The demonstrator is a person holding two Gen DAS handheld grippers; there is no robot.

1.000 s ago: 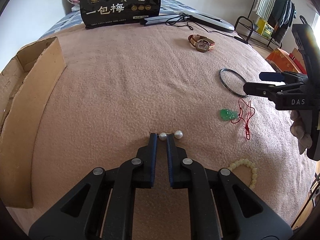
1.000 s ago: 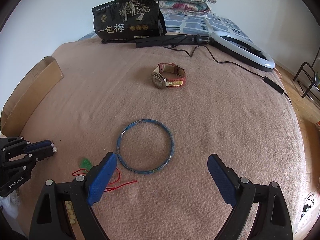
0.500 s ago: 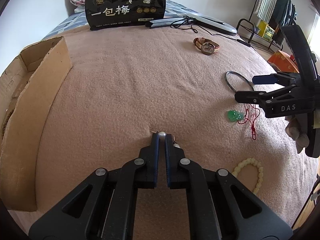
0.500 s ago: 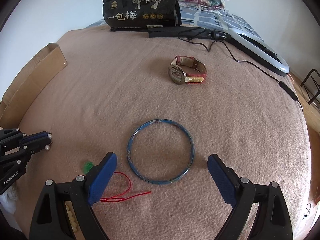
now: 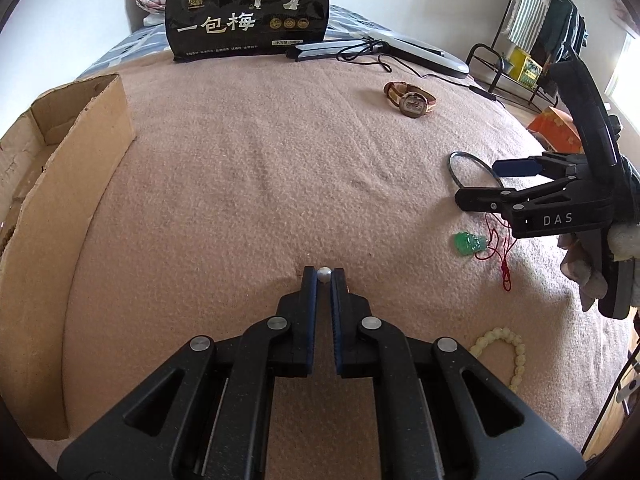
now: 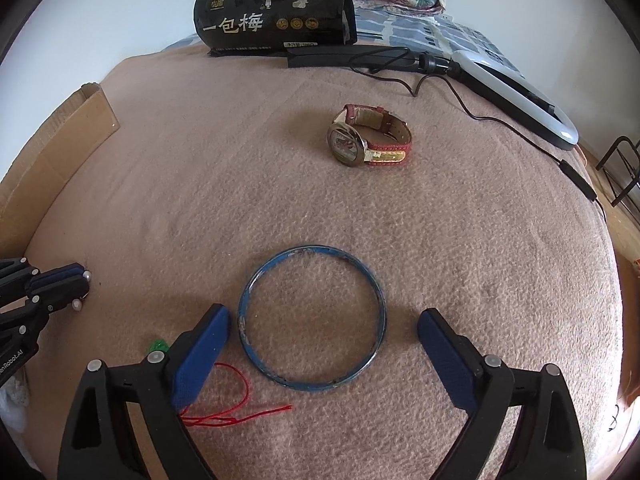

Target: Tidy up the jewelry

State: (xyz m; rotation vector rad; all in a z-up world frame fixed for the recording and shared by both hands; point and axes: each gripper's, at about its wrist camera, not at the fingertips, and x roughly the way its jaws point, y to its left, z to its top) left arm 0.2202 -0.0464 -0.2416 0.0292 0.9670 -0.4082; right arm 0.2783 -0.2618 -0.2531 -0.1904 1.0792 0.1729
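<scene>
Left gripper (image 5: pixel 324 276) pinched shut on a small white pearl earring (image 5: pixel 324 274) at the pink blanket; best lifted slowly. Right gripper (image 6: pixel 323 326), jaws wide and closing, straddling the thin blue metal bangle (image 6: pixel 312 317), untouched.

On the pink blanket (image 6: pixel 480 240) in front of me lie a blue bangle (image 6: pixel 312 318) flat, a red-strapped watch (image 6: pixel 370 142) on its side, a green pendant (image 5: pixel 469 243) on red cord, a cream bead bracelet (image 5: pixel 505 344), and 2 white pearls (image 5: pixel 324 274).
</scene>
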